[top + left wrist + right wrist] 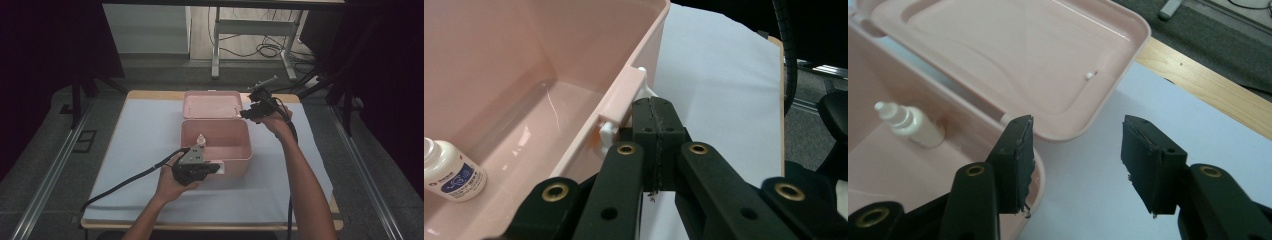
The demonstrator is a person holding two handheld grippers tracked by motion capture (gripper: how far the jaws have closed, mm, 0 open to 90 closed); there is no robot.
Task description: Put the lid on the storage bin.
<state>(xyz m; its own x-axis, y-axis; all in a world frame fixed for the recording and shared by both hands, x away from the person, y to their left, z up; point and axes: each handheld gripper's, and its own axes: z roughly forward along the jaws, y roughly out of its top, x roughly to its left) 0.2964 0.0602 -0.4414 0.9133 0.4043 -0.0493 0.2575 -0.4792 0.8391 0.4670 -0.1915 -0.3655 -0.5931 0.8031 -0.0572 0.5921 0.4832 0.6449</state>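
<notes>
A pink box (240, 150) stands open in the middle of the table, its lid (210, 104) folded back flat behind it. Inside stands a small white dropper bottle (201, 141), upright in the high view, also seen as bottle (451, 172) and bottle (910, 125). My left gripper (216, 169) is shut with nothing between its jaws. It rests at the box's front wall, and the left gripper (659, 122) tips sit beside the white latch (616, 125). My right gripper (246, 114) hovers open by the box's back right corner. Nothing lies between the right gripper (1075, 150) jaws, over the lid (1013, 55) edge and the mat.
A pale blue mat (145, 150) covers the wooden table (150, 94). Black cables trail from both grippers. Beyond the table's far edge stand metal desk legs (216, 45) and loose cables on the floor. Dark curtains flank both sides.
</notes>
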